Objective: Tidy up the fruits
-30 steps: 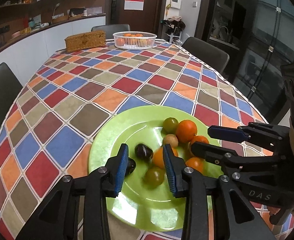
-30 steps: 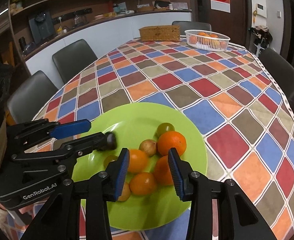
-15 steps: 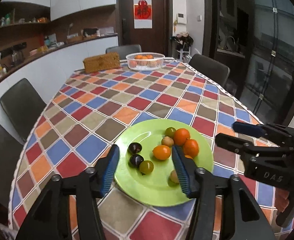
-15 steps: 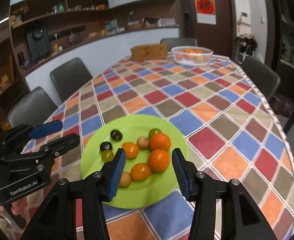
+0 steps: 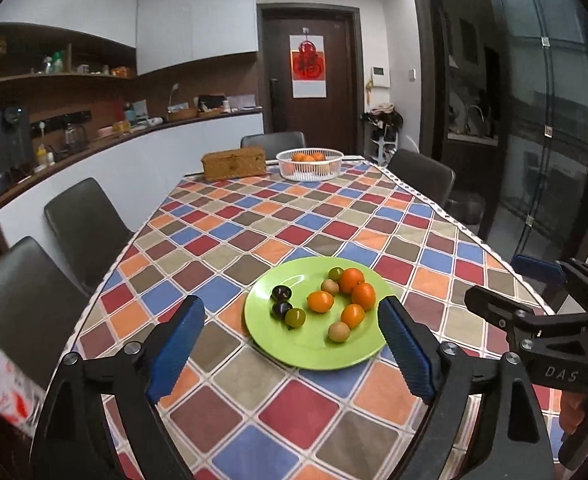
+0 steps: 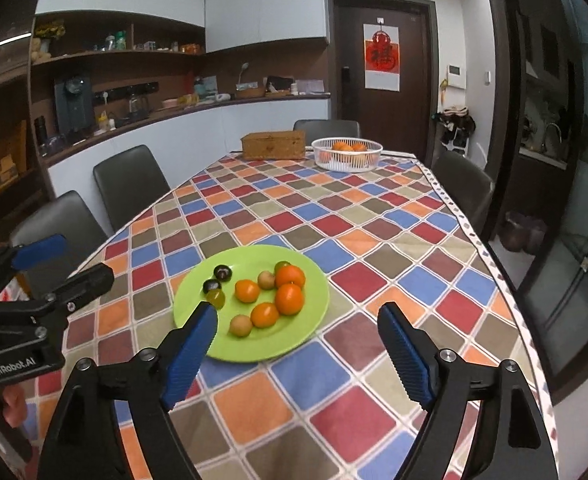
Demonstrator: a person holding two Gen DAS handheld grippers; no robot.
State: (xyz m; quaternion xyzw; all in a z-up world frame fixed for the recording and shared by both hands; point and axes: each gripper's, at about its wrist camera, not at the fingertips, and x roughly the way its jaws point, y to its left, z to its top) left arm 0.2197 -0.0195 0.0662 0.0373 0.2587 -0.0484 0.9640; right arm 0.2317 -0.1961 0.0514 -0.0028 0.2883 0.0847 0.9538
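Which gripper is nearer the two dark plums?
Left. The left gripper hangs just short of the plums; the right gripper sits across the plate's other side.

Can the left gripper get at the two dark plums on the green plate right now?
Probably yes. The left gripper has empty jaws that have just opened wide, and the dark plums sit uncovered near the green plate's left edge.
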